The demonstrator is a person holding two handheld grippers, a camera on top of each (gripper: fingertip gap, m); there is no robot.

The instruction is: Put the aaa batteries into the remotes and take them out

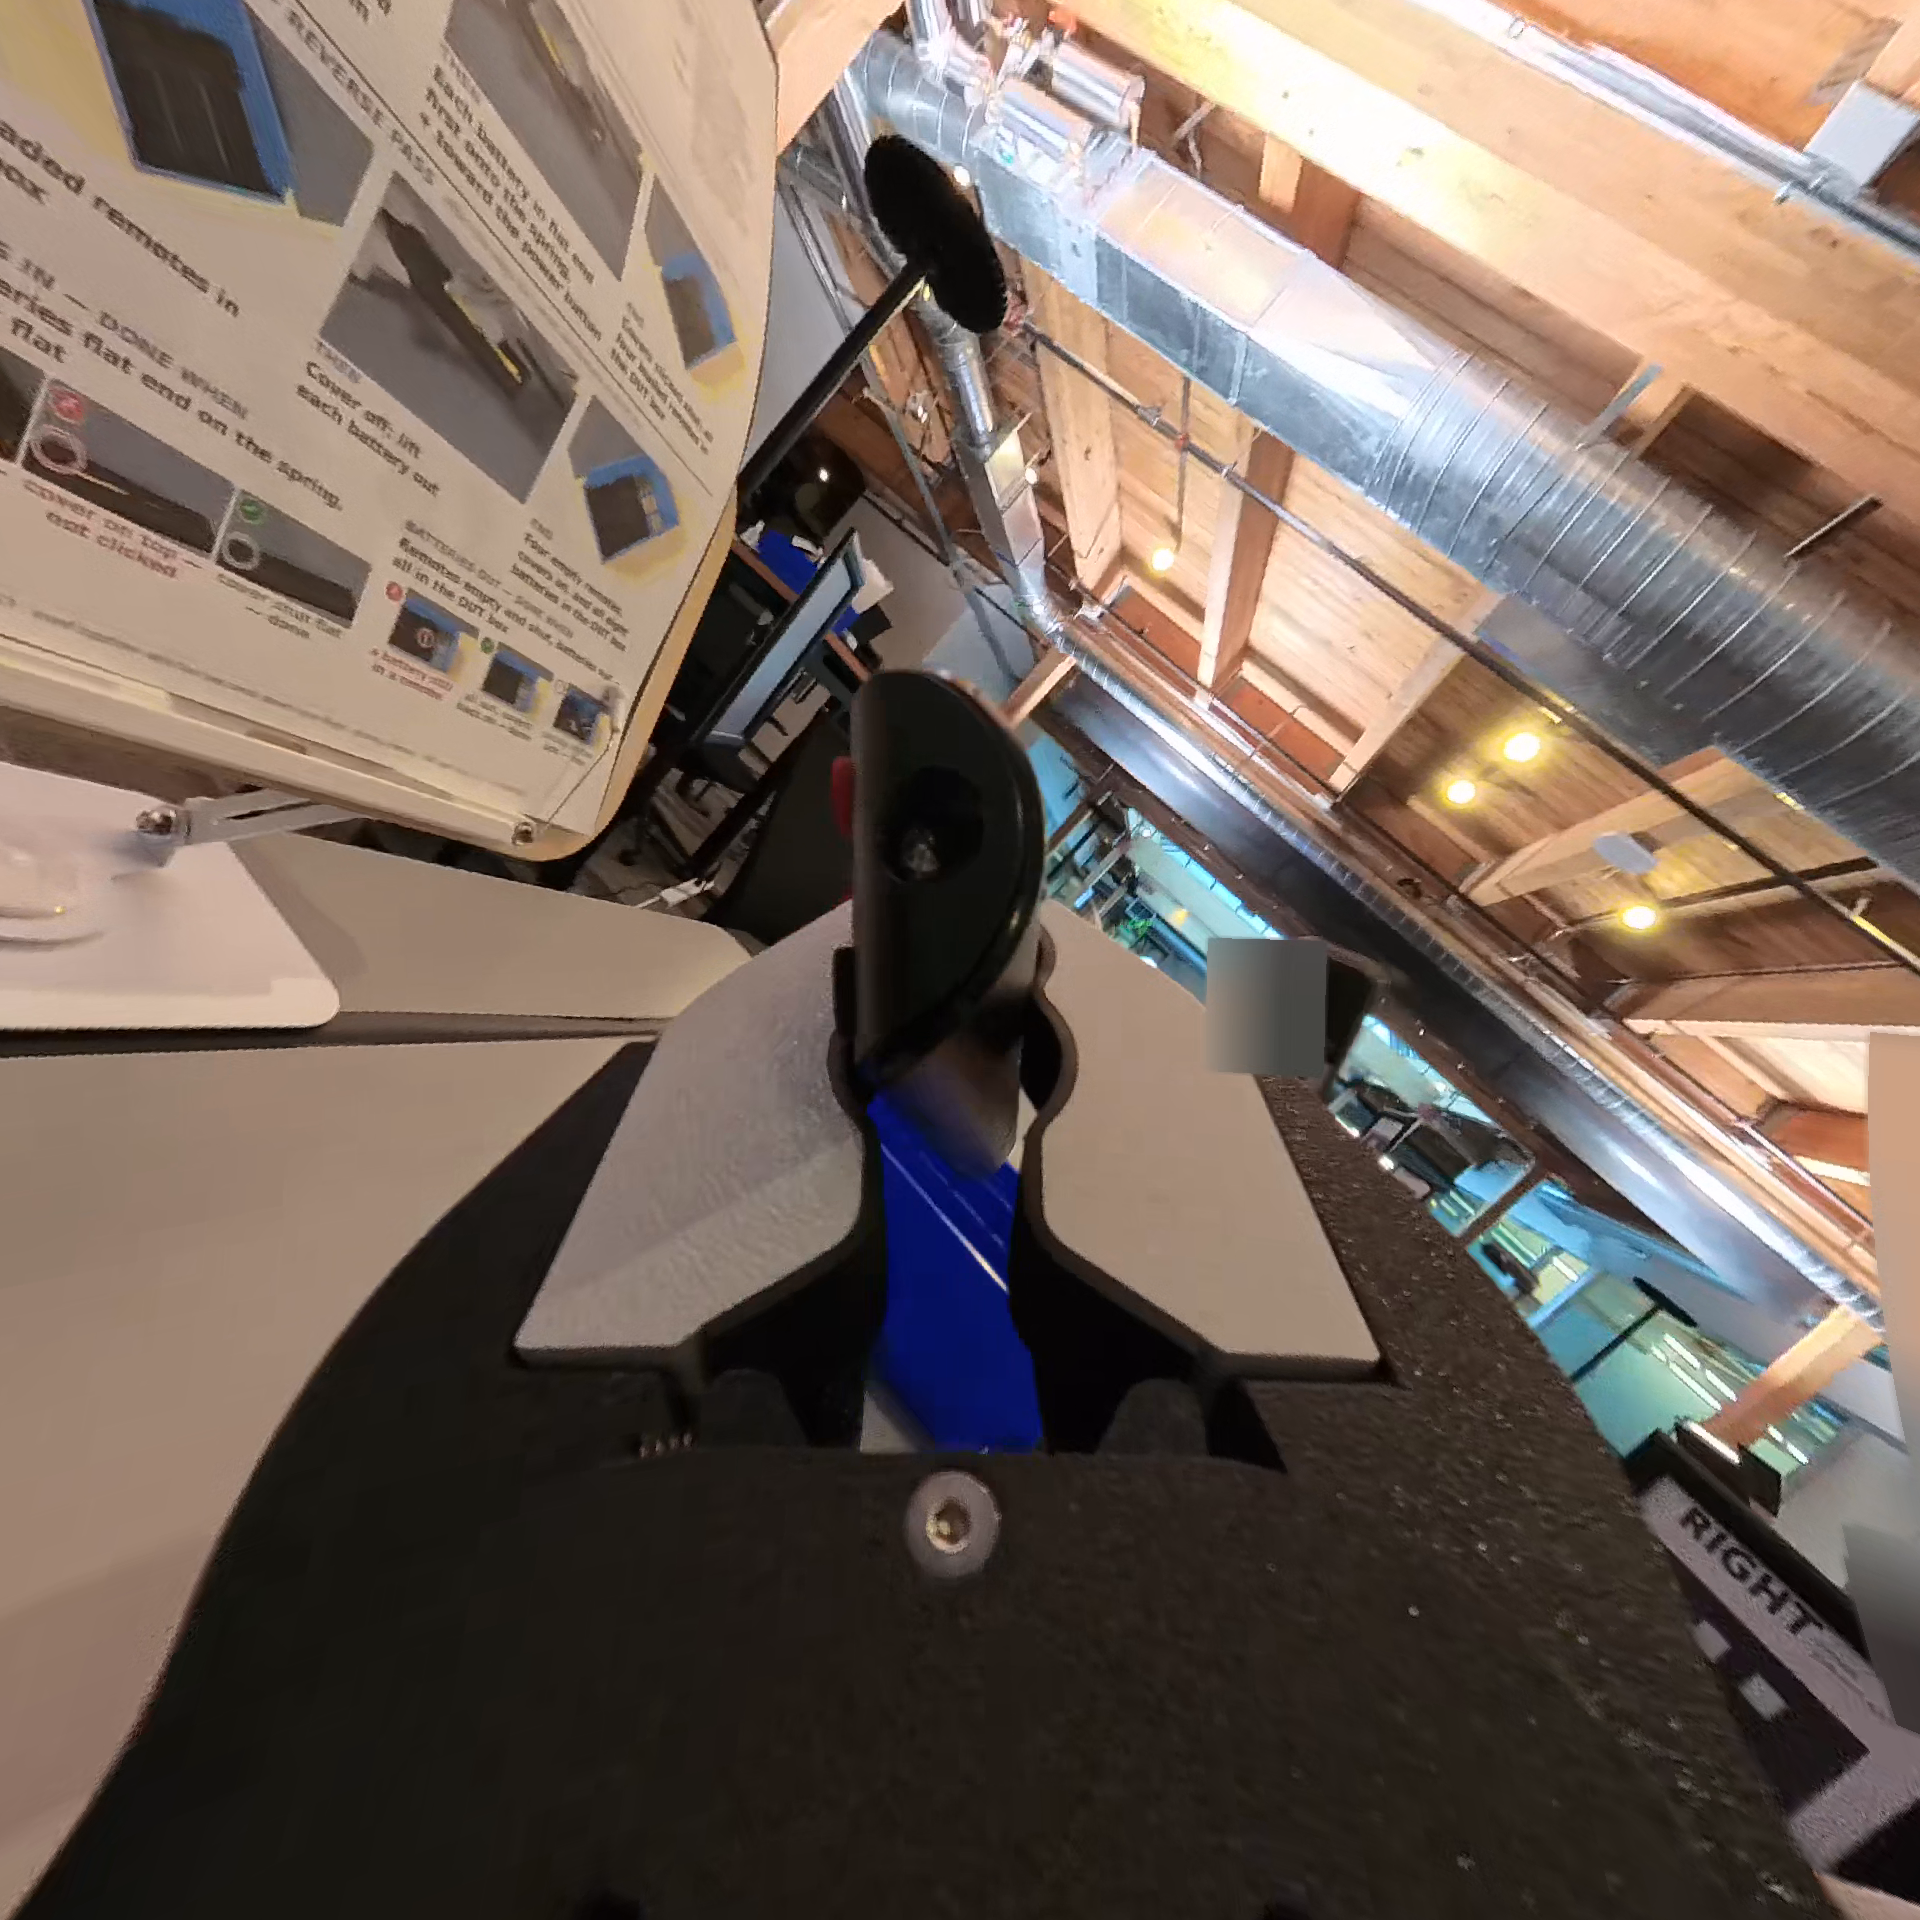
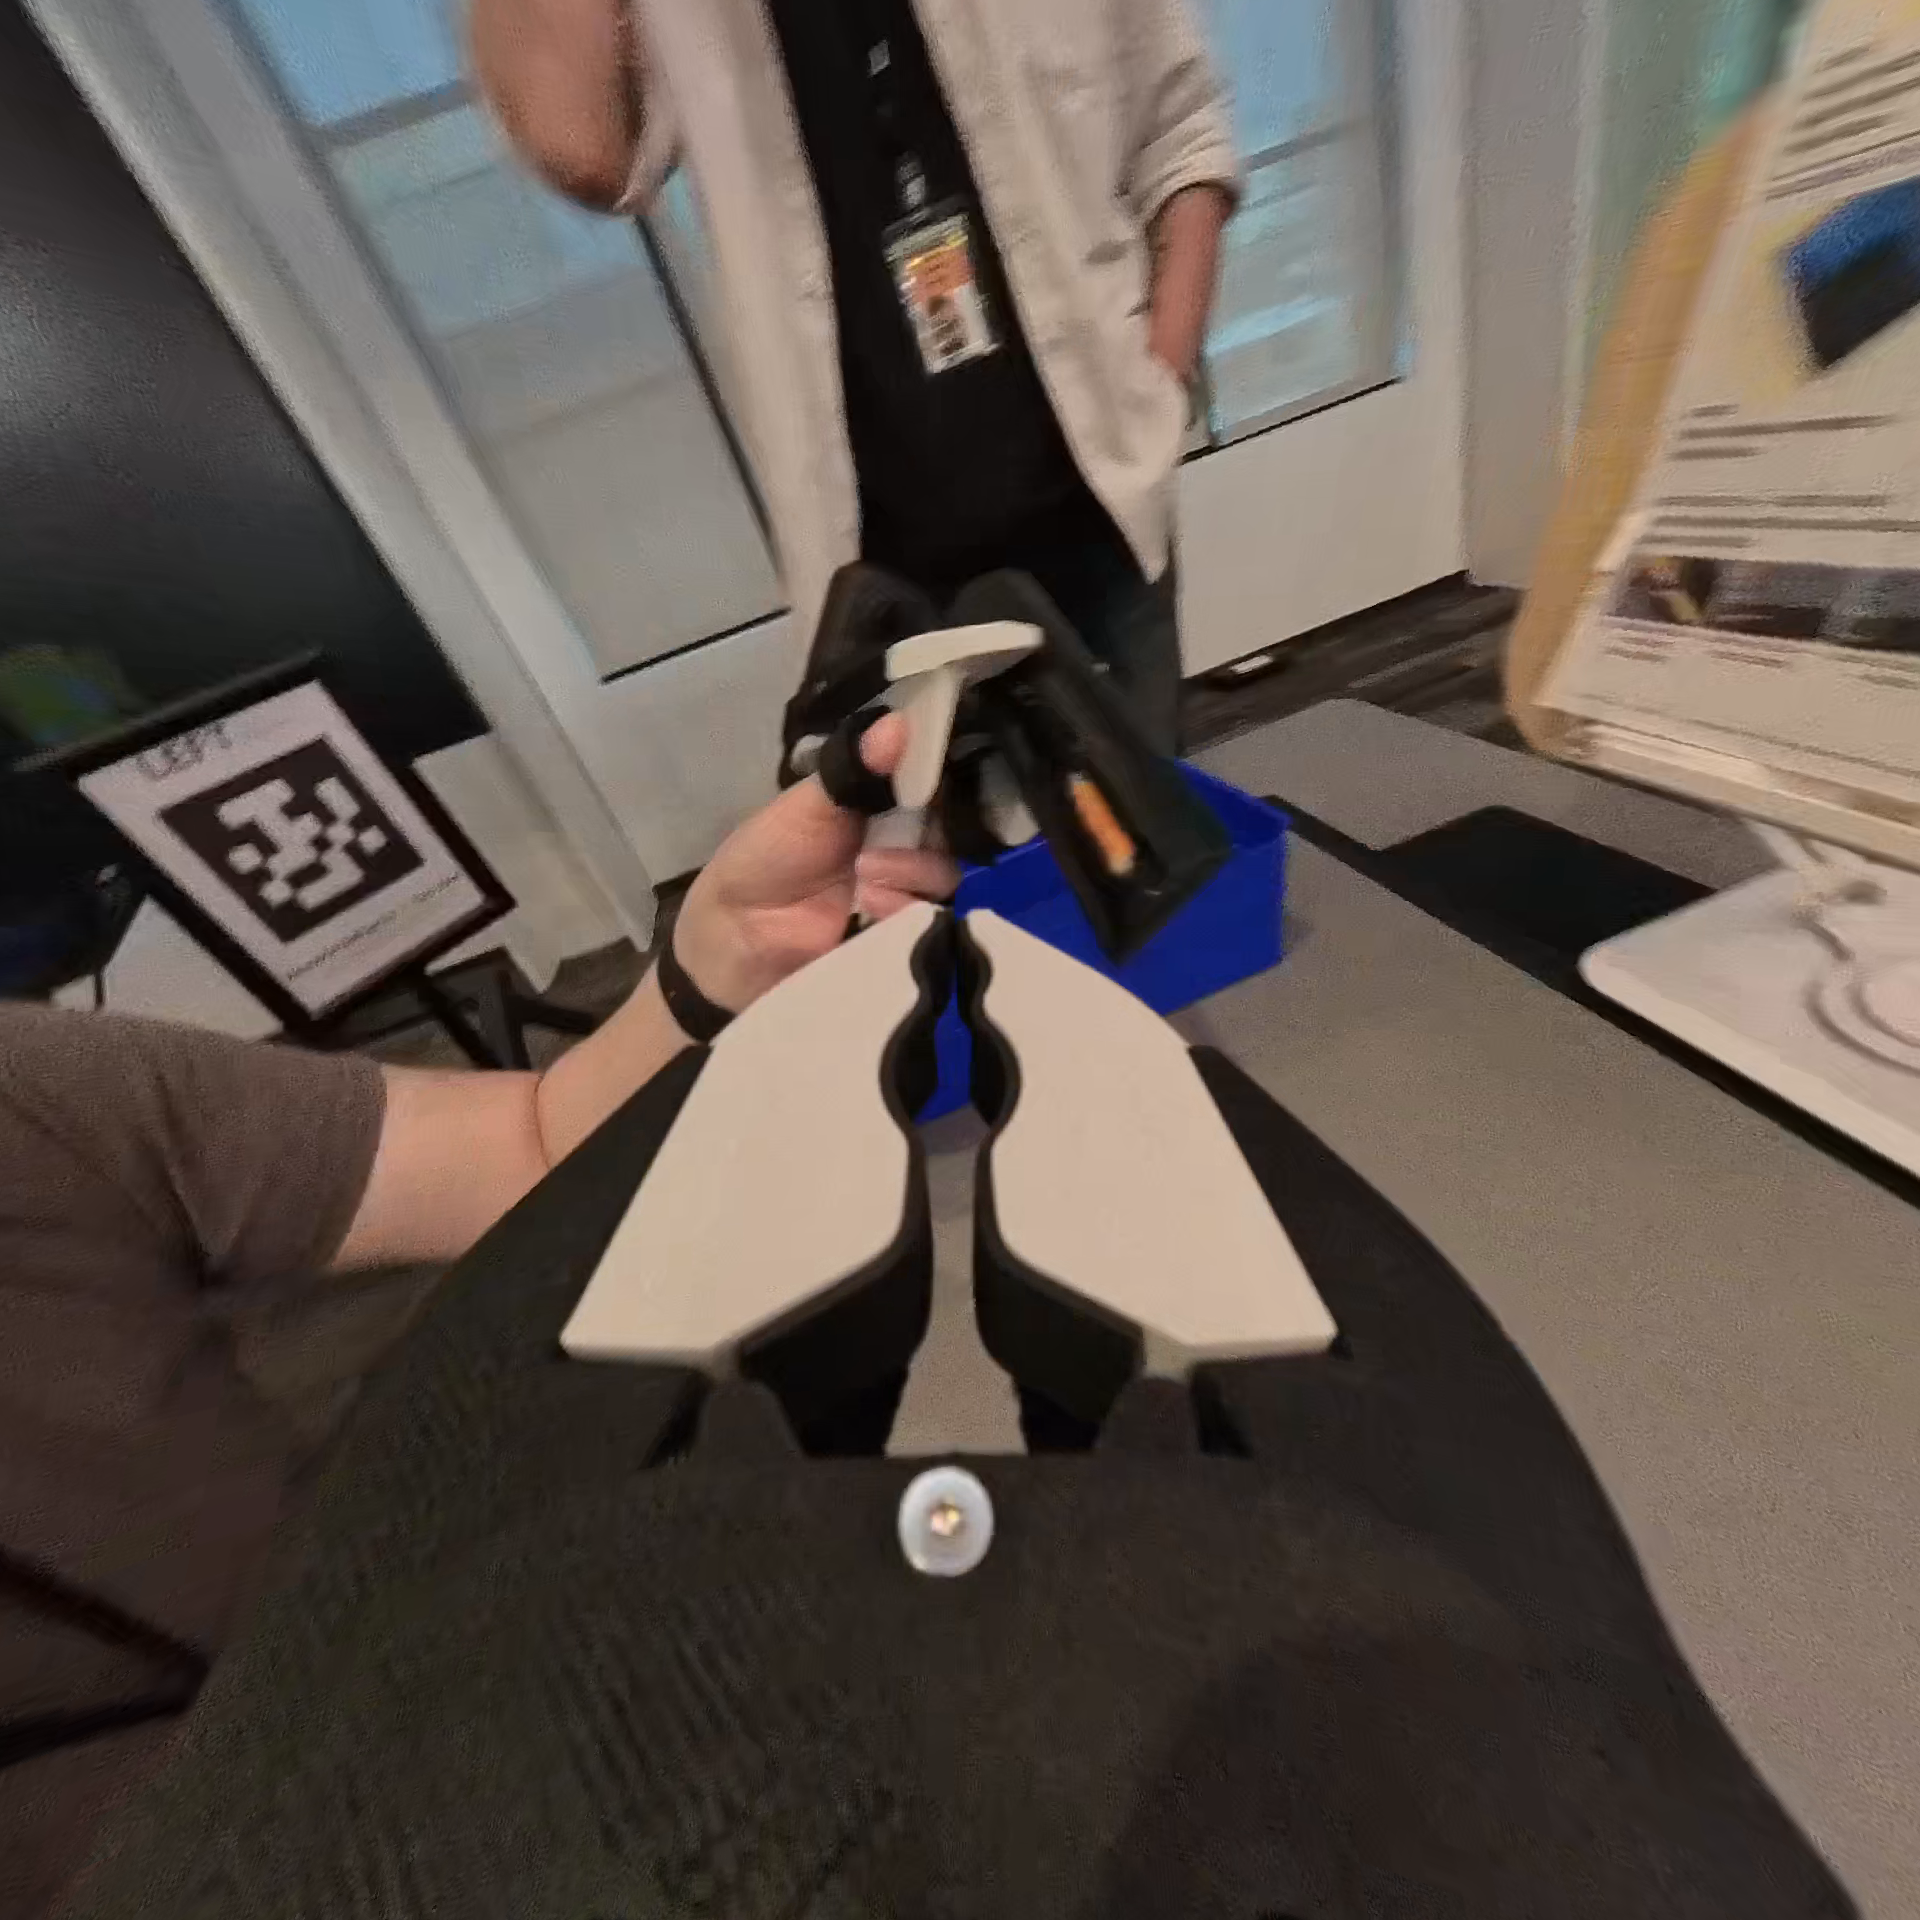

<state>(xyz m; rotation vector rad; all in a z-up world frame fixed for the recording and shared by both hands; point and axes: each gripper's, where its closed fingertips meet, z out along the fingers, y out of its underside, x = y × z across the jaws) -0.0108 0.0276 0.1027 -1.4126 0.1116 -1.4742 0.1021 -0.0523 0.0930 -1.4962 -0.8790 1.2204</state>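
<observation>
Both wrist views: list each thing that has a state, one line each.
left gripper: shut on the remote, lifted off the table.
remote: tilted in the air over the bin, battery bay open, cover off.
battery: one seated in the bay.
right gripper: shut, holding nothing.
blue bin: open-topped, on the table; contents hidden.

Black remote [image 2: 1117,821], raised and tilted
Back compartment open, 1 orange battery [image 2: 1099,829] seated inside, above blue bin [image 2: 1226,914]
</observation>
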